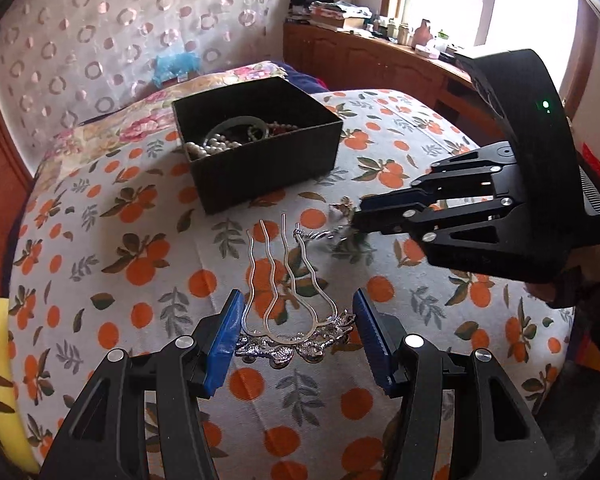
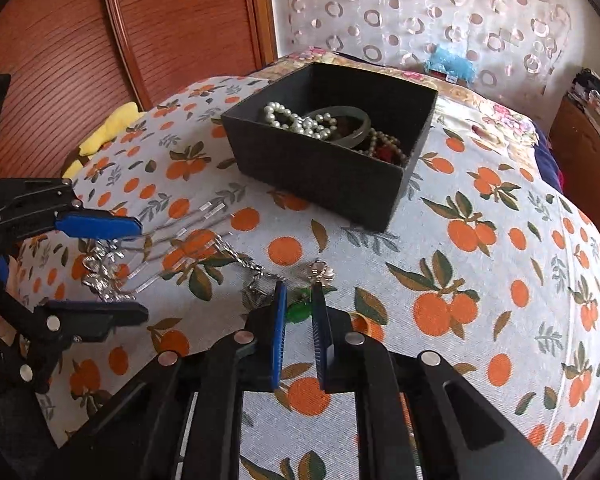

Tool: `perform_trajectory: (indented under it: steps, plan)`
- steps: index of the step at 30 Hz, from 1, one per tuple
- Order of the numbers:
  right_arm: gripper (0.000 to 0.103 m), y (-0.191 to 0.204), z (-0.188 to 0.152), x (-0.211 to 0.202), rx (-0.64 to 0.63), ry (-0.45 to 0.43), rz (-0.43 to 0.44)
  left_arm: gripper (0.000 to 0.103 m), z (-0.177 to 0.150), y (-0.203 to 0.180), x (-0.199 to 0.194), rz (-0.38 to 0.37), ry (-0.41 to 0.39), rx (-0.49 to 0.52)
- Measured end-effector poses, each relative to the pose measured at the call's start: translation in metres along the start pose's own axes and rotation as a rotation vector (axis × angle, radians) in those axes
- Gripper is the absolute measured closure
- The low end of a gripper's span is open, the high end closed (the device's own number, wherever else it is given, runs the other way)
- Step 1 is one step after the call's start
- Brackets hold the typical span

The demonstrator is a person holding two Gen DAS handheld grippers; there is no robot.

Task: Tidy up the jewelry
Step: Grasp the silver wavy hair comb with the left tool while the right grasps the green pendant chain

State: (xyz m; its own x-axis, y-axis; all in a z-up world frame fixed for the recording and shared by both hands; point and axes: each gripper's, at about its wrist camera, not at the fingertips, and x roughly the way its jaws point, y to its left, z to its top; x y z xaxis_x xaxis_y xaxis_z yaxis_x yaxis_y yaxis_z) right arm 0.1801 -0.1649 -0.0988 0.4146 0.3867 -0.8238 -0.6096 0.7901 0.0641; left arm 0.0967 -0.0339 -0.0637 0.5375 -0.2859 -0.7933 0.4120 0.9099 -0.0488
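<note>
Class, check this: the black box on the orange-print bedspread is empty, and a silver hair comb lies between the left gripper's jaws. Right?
Not quite. The black box holds pearls and a bangle, as the right wrist view shows. The silver hair comb does lie between the left gripper jaws.

orange-print bedspread (image 1: 140,208) | circle-pattern curtain (image 1: 100,32) | wooden dresser (image 1: 364,60) | yellow cloth (image 2: 100,136)

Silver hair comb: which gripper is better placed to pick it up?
Left. The left gripper is open astride the silver hair comb; the right gripper is narrowed around a green pendant.

Black linkage grippers, silver rivets, ribbed blue fingers (image 1: 224,336).
</note>
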Motion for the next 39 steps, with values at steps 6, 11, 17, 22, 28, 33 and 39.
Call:
perform_trajectory:
  steps: [6, 11, 17, 22, 28, 33, 39]
  plan:
    - [0.091, -0.009, -0.004, -0.003, 0.018, -0.001, -0.009, 0.049, -0.004, 0.014, -0.005, 0.031, -0.006, -0.015]
    - [0.103, -0.008, 0.000, -0.015, 0.014, -0.040, 0.007, 0.050, -0.007, 0.033, -0.009, 0.050, -0.012, -0.053]
    - [0.102, -0.009, 0.001, -0.010, 0.003, -0.018, -0.009, 0.050, -0.002, 0.036, -0.014, 0.054, -0.042, -0.061]
    - [0.096, -0.007, -0.003, -0.005, -0.003, 0.003, -0.011, 0.050, -0.002, 0.032, -0.011, 0.038, -0.041, -0.057]
    - [0.078, -0.004, -0.006, -0.008, -0.027, 0.010, 0.000, 0.050, -0.002, 0.031, -0.009, 0.032, -0.040, -0.056]
    - [0.078, -0.005, -0.011, -0.004, -0.049, 0.038, -0.013, 0.049, -0.002, 0.031, -0.009, 0.032, -0.040, -0.056]
    - [0.096, -0.005, -0.004, 0.000, -0.072, 0.052, -0.060, 0.050, 0.004, 0.027, -0.012, 0.030, -0.054, -0.045]
